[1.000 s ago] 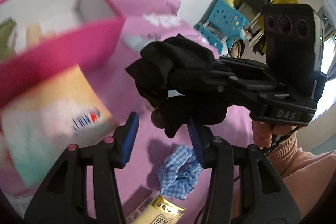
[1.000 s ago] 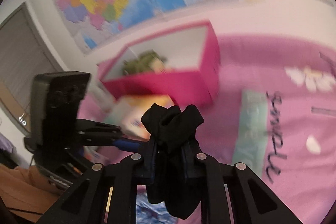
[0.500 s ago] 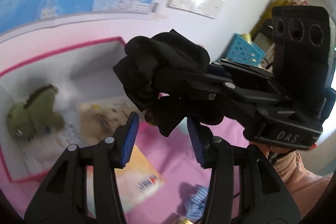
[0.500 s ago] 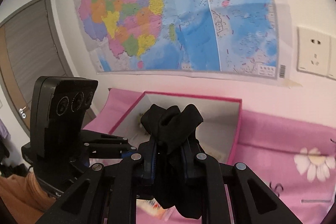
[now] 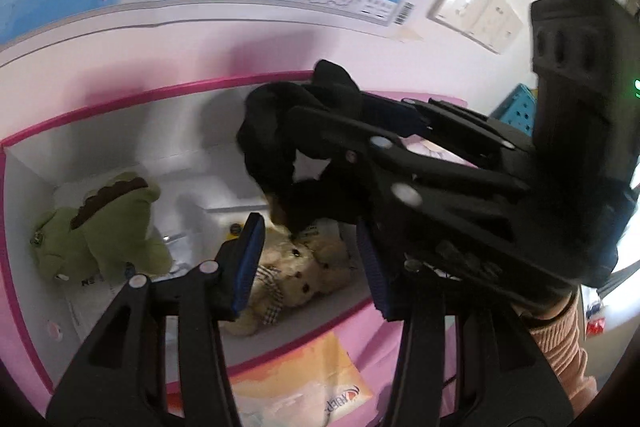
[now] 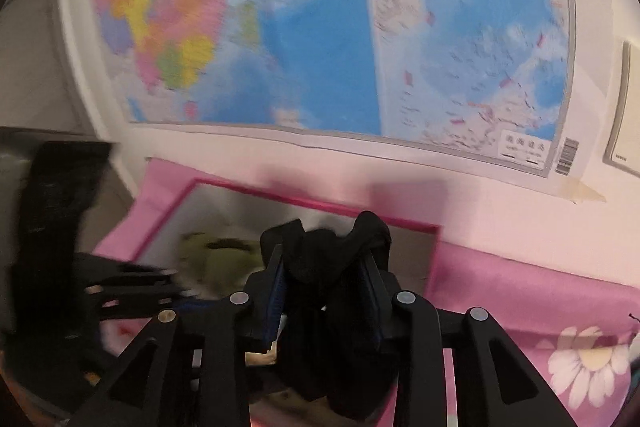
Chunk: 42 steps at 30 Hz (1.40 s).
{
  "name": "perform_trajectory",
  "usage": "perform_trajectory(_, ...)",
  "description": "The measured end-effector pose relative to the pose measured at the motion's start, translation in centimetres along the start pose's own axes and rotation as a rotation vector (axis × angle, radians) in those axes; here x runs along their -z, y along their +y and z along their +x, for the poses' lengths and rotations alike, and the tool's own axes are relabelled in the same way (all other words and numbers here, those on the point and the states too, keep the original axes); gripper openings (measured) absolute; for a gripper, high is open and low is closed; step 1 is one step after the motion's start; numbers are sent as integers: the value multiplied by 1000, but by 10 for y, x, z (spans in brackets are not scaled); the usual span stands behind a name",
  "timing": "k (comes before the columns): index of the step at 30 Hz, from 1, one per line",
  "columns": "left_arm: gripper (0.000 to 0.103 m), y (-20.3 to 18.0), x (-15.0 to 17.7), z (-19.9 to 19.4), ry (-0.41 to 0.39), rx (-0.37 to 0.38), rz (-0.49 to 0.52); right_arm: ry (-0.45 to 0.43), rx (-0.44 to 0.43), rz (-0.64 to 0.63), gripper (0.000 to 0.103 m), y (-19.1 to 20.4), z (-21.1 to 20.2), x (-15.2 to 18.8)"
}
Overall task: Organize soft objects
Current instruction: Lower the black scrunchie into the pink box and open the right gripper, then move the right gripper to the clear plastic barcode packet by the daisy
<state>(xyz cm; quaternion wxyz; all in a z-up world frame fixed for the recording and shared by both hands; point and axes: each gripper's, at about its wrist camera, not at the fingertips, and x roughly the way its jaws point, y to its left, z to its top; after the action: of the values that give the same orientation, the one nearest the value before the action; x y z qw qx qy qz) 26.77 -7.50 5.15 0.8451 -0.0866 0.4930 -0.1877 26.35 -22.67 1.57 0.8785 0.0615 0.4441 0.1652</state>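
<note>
A crumpled black cloth (image 5: 268,147) hangs over the open pink box (image 5: 160,93), wedged between the pads of my right gripper (image 5: 316,143). In the right wrist view the jaws of that gripper (image 6: 323,255) are opening, and the cloth (image 6: 332,339) still fills the gap and touches both pads. Inside the box lie a green plush toy (image 5: 108,223) and tan teddy bears (image 5: 304,275). My left gripper (image 5: 308,227) hovers over the box's near side, open, with nothing between its blue pads.
The box stands on a pink flowered cloth (image 6: 540,307) against a white wall with a large map (image 6: 320,27). A yellow-orange packet (image 5: 304,379) lies in front of the box. A blue basket (image 5: 520,111) stands at the far right. A sleeve (image 5: 560,343) shows behind the right gripper.
Both grippers swung from the pink table up and over the box. The right jaws have widened around the black cloth. The left gripper's gap looks the same.
</note>
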Motion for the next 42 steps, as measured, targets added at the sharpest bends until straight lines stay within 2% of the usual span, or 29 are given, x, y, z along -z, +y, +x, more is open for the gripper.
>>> perform_trajectory(3, 49, 3, 2, -4, -8, -7, -2, 22, 50, 30, 36, -9, 11, 0)
perform_trajectory(7, 49, 6, 7, -10, -26, -19, 1, 0, 77, 25, 40, -8, -3, 7)
perform_trajectory(10, 49, 1, 9, -14, -49, -17, 19, 1, 66, 32, 40, -10, -14, 13)
perform_trajectory(13, 50, -2, 24, -38, -82, 5, 52, -4, 65, 39, 41, -9, -29, 20)
perform_trajectory(17, 53, -9, 40, -67, -135, 48, 102, -19, 0, 46, 42, 1, -51, 32)
perform_trajectory(20, 56, -12, 57, -89, -171, 76, 128, -35, -57, 36, 48, 10, -72, 42)
perform_trajectory(24, 56, -4, 77, -106, -198, 103, 136, -42, -133, 27, 52, 23, -99, 59)
perform_trajectory(30, 56, 15, 114, -128, -228, 102, 111, -28, -206, 30, 57, 45, -115, 81)
perform_trajectory(37, 57, 42, 154, -143, -235, 64, 51, 43, -321, 41, 57, 71, -111, 111)
perform_trajectory(42, 57, 72, 183, -139, -198, -8, -22, 138, -420, 33, 57, 108, -86, 137)
